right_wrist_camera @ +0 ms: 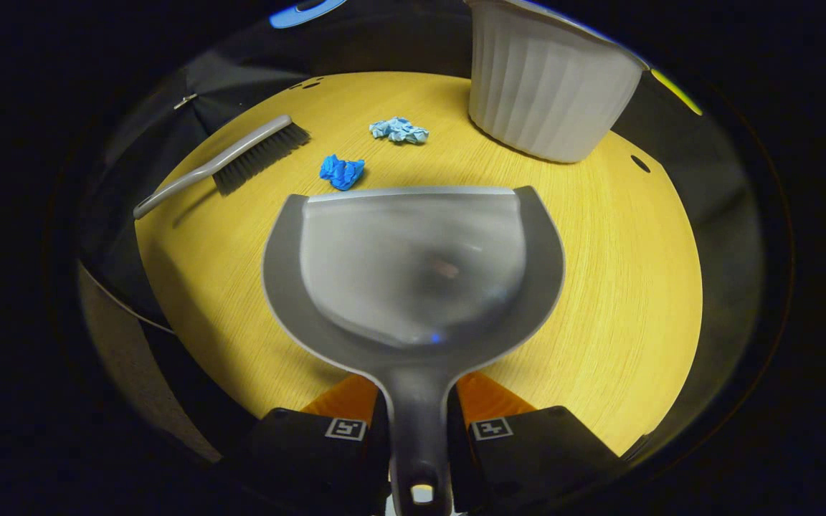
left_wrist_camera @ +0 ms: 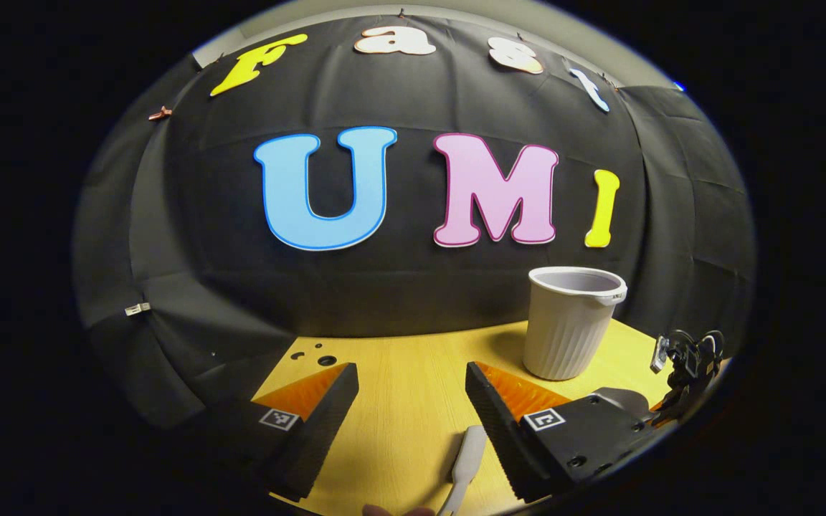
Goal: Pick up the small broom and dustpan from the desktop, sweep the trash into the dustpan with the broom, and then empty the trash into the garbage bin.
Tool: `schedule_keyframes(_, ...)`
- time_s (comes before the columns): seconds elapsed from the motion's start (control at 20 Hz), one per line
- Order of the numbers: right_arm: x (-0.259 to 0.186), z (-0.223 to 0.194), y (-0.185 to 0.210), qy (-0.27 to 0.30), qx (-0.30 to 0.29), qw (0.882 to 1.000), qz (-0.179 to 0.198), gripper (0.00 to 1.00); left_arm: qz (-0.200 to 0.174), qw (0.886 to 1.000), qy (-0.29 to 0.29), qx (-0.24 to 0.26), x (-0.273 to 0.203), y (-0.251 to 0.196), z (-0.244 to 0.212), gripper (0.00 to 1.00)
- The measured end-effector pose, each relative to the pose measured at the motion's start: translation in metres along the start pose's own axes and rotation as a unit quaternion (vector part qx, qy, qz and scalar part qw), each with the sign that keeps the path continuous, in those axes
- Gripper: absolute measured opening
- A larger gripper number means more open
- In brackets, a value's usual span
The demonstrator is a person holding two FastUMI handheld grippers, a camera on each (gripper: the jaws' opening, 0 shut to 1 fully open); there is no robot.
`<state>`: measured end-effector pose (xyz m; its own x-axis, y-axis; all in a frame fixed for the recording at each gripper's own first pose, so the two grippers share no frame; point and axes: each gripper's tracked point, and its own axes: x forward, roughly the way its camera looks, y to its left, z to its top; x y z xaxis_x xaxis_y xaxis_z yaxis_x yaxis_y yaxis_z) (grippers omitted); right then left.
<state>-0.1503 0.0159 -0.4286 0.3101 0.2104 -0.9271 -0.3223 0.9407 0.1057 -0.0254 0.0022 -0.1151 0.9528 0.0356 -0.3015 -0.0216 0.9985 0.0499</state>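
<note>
The right gripper (right_wrist_camera: 418, 419) pinches the handle of the grey plastic dustpan (right_wrist_camera: 413, 265), its lip laid flat on the yellow wooden desktop (right_wrist_camera: 599, 287) just short of two crumpled blue paper scraps (right_wrist_camera: 342, 171), ready to catch them; ahead-left lies the grey black-bristled broom (right_wrist_camera: 241, 159), ahead-right the white ribbed garbage bin (right_wrist_camera: 549, 86), while the left gripper (left_wrist_camera: 413, 408) hangs spread and empty above the broom's handle
</note>
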Motion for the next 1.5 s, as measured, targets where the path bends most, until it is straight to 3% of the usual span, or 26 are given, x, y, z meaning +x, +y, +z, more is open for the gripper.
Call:
schedule_keyframes(0.05, 0.001, 0.002, 0.001, -0.008, -0.003, 1.000, 0.000, 0.37, -0.008, 1.000, 0.015, 0.001, 0.002, -0.003, -0.007, 0.98)
schedule_keyframes(0.3, -0.018, -0.005, 0.000, -0.016, -0.027, 1.000, 0.001, 0.37, -0.065, 0.988, 0.141, 0.002, 0.015, -0.021, -0.076, 0.98)
schedule_keyframes(0.35, -0.020, -0.008, -0.002, -0.013, -0.028, 1.000, 0.000, 0.37, -0.071, 0.981, 0.181, 0.000, 0.015, -0.022, -0.095, 0.98)
schedule_keyframes(0.4, -0.022, -0.010, -0.001, -0.010, -0.029, 1.000, 0.000, 0.37, -0.087, 0.966, 0.242, -0.010, 0.010, -0.025, -0.119, 0.98)
schedule_keyframes(0.55, -0.025, -0.013, -0.001, -0.001, -0.037, 0.999, 0.007, 0.37, -0.122, 0.927, 0.351, -0.039, 0.001, -0.048, -0.167, 0.96)
schedule_keyframes(0.65, -0.026, -0.013, 0.000, 0.005, -0.045, 0.999, 0.013, 0.37, -0.132, 0.908, 0.395, -0.031, -0.003, -0.057, -0.188, 0.95)
schedule_keyframes(0.9, -0.027, -0.013, 0.001, 0.026, -0.052, 0.998, 0.023, 0.37, -0.131, 0.876, 0.465, 0.010, -0.004, -0.064, -0.232, 0.92)
schedule_keyframes(1.05, -0.026, -0.010, -0.001, 0.031, -0.047, 0.998, 0.020, 0.37, -0.128, 0.864, 0.486, 0.027, 0.004, -0.061, -0.249, 0.80)
schedule_keyframes(1.15, -0.025, -0.007, 0.000, 0.032, -0.039, 0.998, 0.022, 0.37, -0.133, 0.855, 0.500, 0.028, 0.006, -0.065, -0.256, 0.63)
schedule_keyframes(1.2, -0.026, -0.007, -0.002, 0.033, -0.039, 0.998, 0.021, 0.37, -0.131, 0.853, 0.504, 0.031, 0.008, -0.065, -0.258, 0.45)
schedule_keyframes(1.25, -0.027, -0.006, -0.002, 0.034, -0.040, 0.998, 0.021, 0.37, -0.130, 0.851, 0.508, 0.034, 0.010, -0.064, -0.262, 0.48)
schedule_keyframes(1.35, -0.029, -0.007, -0.003, 0.040, -0.041, 0.998, 0.023, 0.37, -0.131, 0.852, 0.504, 0.056, 0.017, -0.060, -0.264, 0.35)
schedule_keyframes(1.4, -0.027, -0.006, -0.003, 0.042, -0.041, 0.998, 0.025, 0.37, -0.125, 0.855, 0.498, 0.070, 0.021, -0.056, -0.260, 0.37)
schedule_keyframes(1.45, -0.027, -0.005, -0.002, 0.045, -0.044, 0.998, 0.027, 0.37, -0.122, 0.860, 0.489, 0.083, 0.028, -0.054, -0.256, 0.30)
schedule_keyframes(1.5, -0.026, -0.006, -0.002, 0.048, -0.048, 0.997, 0.029, 0.37, -0.121, 0.864, 0.479, 0.098, 0.036, -0.051, -0.251, 0.33)
